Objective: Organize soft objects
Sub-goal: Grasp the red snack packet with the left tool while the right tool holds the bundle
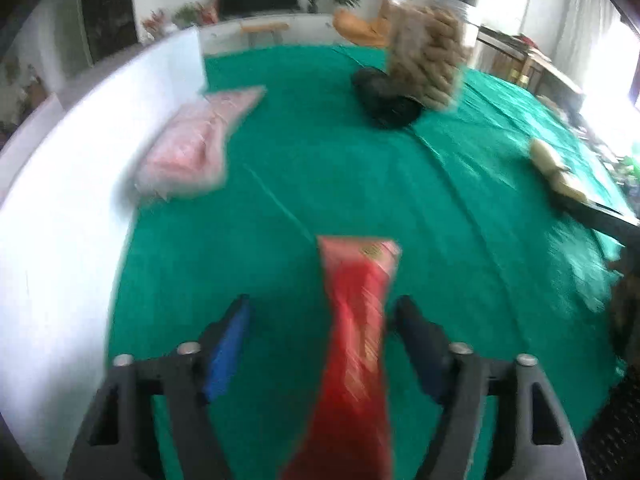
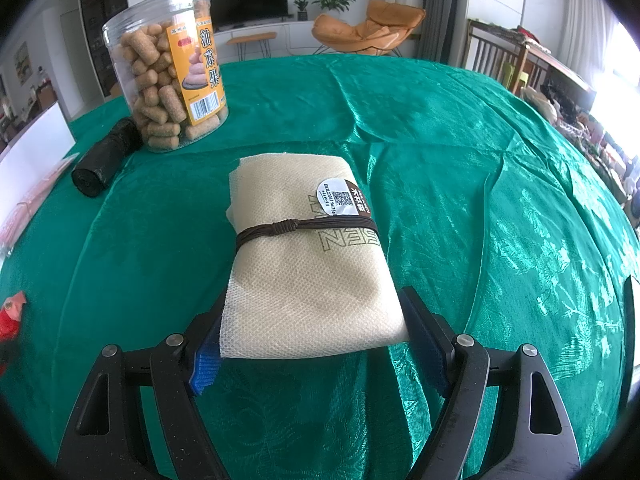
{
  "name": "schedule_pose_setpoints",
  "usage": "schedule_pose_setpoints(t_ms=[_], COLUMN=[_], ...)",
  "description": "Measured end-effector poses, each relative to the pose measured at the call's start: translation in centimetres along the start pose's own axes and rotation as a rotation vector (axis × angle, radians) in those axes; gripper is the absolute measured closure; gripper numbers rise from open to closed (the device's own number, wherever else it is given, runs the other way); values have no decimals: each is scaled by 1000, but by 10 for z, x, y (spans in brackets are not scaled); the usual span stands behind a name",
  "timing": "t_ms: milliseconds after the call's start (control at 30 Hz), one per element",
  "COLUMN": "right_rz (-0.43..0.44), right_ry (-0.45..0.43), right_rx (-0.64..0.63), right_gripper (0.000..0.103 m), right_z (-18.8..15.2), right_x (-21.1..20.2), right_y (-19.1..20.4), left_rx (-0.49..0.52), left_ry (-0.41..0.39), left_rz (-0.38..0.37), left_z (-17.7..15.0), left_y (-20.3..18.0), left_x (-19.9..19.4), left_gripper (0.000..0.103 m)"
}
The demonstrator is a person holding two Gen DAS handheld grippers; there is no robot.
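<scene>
White panel (image 1: 80,160): upright along the worktop's left edge, left of the snack jar.
Pink packet (image 1: 192,148): flat on the green cloth (image 2: 440,160), touching or just beside the panel; blurred.
Left hand-held gripper (image 1: 324,332): fingers spread wide, red packet (image 1: 356,340) between them, close against the right finger but with a clear gap to the left one; not clamped, as far as the blur allows.
Black roll (image 2: 106,158): lying against the left foot of the snack jar.
Snack jar (image 2: 168,68): upright, far side of the worktop; the reference for everything here.
Right hand-held gripper (image 2: 310,322): fingers pressed on both sides of the beige bundle (image 2: 308,248), grasping its near end; bundle tied with a brown cord (image 2: 304,226), lying in front of and right of the jar.
Risk, left: red packet likely to slide or flop free, being unpinched and slick.
Risk, right: soft bundle may sag or pull out of the grip when lifted, held only at one end; cord could snag.
</scene>
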State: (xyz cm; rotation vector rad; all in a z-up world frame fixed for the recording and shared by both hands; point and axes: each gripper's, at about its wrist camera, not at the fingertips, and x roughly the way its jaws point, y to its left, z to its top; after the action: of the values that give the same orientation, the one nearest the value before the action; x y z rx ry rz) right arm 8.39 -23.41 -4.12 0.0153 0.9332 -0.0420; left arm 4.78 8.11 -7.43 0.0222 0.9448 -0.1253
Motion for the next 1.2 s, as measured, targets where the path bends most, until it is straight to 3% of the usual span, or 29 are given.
schedule_pose_setpoints(t_ms=[100,200,300,433,1200], right_rz=[0,0,0,0,3], right_ry=[0,0,0,0,0], right_rx=[0,0,0,0,2], right_gripper=[22,22,22,22,21], right_z=[0,0,0,0,1], right_x=[0,0,0,0,1], right_y=[0,0,0,0,0], left_rx=[-20,-26,-4,29,26], left_ry=[-31,-46,-32,-8,-3], left_rz=[40,41,20,19,23], left_z=[8,7,7,7,7], left_y=[3,3,-1,-9,-11], left_x=[7,8,10,16,18], left_gripper=[42,35,17,1,0])
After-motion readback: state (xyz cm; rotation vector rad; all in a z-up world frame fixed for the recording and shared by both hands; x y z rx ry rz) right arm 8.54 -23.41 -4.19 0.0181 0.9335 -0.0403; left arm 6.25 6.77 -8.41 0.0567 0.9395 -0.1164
